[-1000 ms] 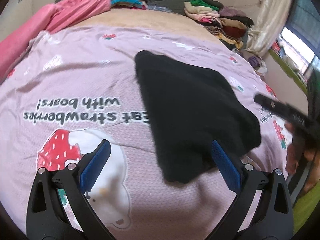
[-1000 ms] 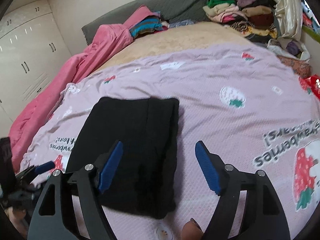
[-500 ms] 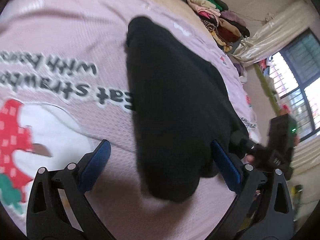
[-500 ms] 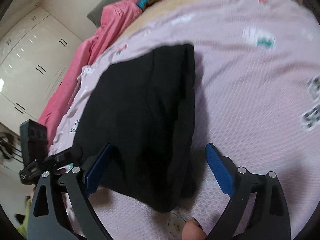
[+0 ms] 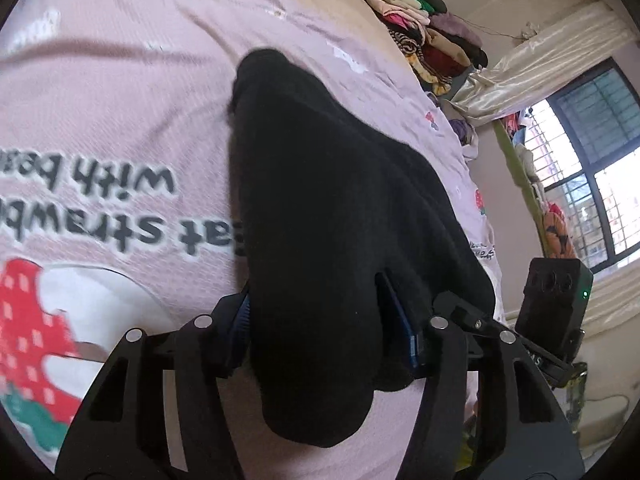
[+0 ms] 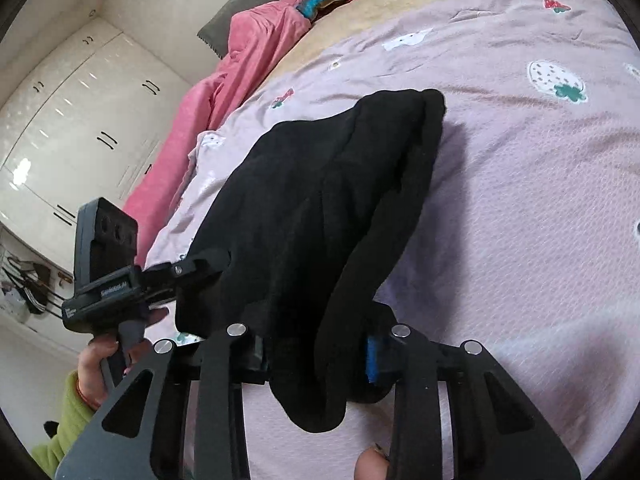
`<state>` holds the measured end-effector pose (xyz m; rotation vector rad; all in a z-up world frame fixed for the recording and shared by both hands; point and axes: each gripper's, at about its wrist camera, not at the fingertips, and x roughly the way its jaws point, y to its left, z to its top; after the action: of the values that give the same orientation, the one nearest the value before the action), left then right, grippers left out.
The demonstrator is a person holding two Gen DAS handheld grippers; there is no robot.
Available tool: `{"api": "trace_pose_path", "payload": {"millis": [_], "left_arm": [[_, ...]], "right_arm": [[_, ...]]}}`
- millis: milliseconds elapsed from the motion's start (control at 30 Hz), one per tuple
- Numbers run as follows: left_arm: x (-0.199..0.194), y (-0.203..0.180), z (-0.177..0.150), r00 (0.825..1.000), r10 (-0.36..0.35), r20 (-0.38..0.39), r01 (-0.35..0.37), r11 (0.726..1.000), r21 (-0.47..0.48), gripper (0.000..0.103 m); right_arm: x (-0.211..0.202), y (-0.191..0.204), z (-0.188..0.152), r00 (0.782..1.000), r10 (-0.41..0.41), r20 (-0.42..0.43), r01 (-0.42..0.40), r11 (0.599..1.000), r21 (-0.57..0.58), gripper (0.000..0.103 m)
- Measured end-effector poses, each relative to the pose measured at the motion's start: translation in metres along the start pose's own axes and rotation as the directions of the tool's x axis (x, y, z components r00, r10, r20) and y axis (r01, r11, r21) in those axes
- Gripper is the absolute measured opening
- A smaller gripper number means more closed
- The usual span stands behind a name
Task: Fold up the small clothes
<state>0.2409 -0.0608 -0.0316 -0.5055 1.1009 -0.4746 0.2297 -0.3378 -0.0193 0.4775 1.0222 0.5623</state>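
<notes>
Garment: black garment (image 5: 328,208), thick and soft, already doubled over, near edge lifted off the bed (image 6: 540,208).
Long axis: runs away from both holders, toward the far pillows.
Left hand-held gripper (image 5: 320,332): clamped on the near-left corner.
Right hand-held gripper (image 6: 316,354): pinching the near-right corner.
Nearer: both equally near; garment lies straight ahead.

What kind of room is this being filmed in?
Most likely a home bedroom: a bed under a pink strawberry-print bedspread, white built-in wardrobe doors along one wall, and stacks of folded clothes at the bed's far end.
</notes>
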Motion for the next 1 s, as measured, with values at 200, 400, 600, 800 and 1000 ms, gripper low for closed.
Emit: {"api": "trace_pose_path", "payload": {"millis": [200,400,600,800,1000], "left_arm": [[0.002,0.003,-0.011,0.999,0.041,-0.007,-0.041,0.999,0.032,0.051],[0.000,0.003,-0.015,0.998,0.059,0.007,-0.060,0.997,0.048,0.053],[-0.006,-0.004,-0.021,0.995,0.099,0.028,-0.101,0.992,0.082,0.059],[-0.020,-0.012,-0.030,0.990,0.126,0.056,-0.132,0.984,0.118,0.061],[-0.031,-0.019,-0.035,0.989,0.124,0.083,-0.134,0.983,0.127,0.061]], "right_arm": [[0.008,0.005,-0.009,0.996,-0.088,0.019,0.089,0.995,-0.041,0.033],[0.007,-0.001,-0.016,0.991,-0.131,0.031,0.132,0.991,-0.029,0.041],[-0.001,0.003,-0.021,0.982,-0.174,0.073,0.178,0.983,-0.048,0.046],[-0.023,0.007,-0.029,0.975,-0.187,0.123,0.195,0.979,-0.053,0.056],[-0.047,0.021,-0.037,0.964,-0.201,0.173,0.220,0.971,-0.098,0.062]]}}
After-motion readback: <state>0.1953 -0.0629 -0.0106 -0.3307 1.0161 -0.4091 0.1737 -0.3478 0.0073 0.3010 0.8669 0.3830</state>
